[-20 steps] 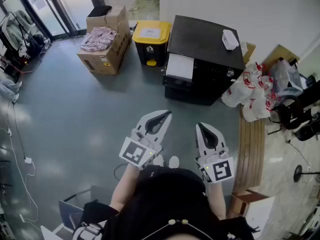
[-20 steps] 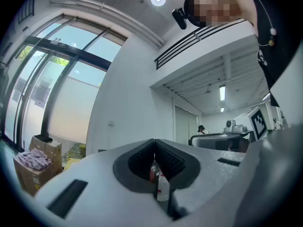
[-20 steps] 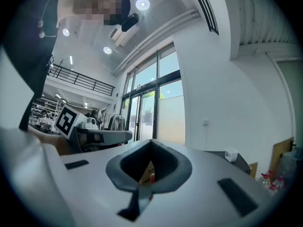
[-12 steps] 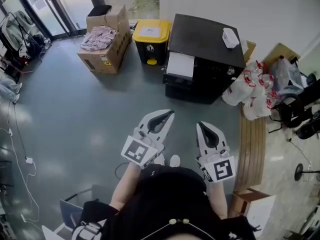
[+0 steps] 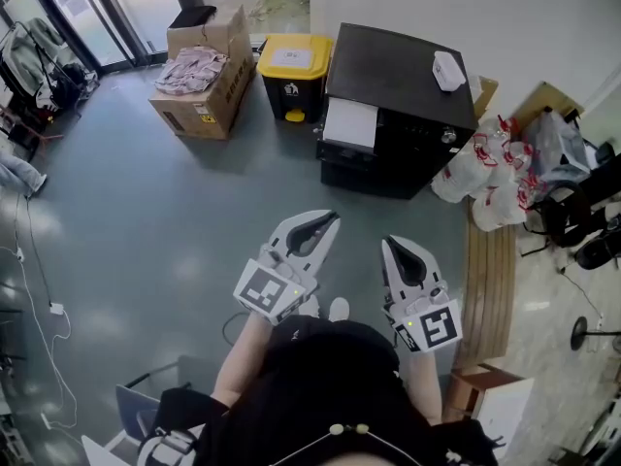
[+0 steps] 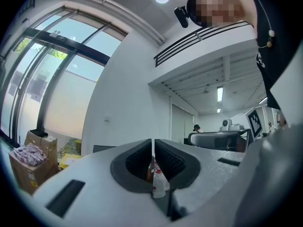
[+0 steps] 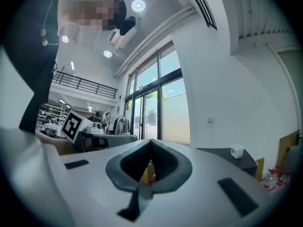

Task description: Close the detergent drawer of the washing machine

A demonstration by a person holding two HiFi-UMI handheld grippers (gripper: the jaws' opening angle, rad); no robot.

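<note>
The black washing machine (image 5: 400,95) stands against the white wall, well ahead of me. Its white detergent drawer (image 5: 349,124) sticks out of the front at the upper left. My left gripper (image 5: 331,218) is shut and held level over the grey floor, far short of the machine. My right gripper (image 5: 389,245) is beside it, also shut and holding nothing. In the left gripper view the jaws (image 6: 153,142) meet with nothing between them. In the right gripper view the jaws (image 7: 151,142) are closed too, and the machine's dark top (image 7: 222,154) shows at the right.
A small white box (image 5: 446,74) lies on the machine's top. A yellow-lidded bin (image 5: 293,78) and cardboard boxes with clothes (image 5: 202,78) stand left of the machine. White bags (image 5: 490,187) are piled at its right, by a wooden slat strip (image 5: 488,289). Cables (image 5: 39,299) trail along the floor's left.
</note>
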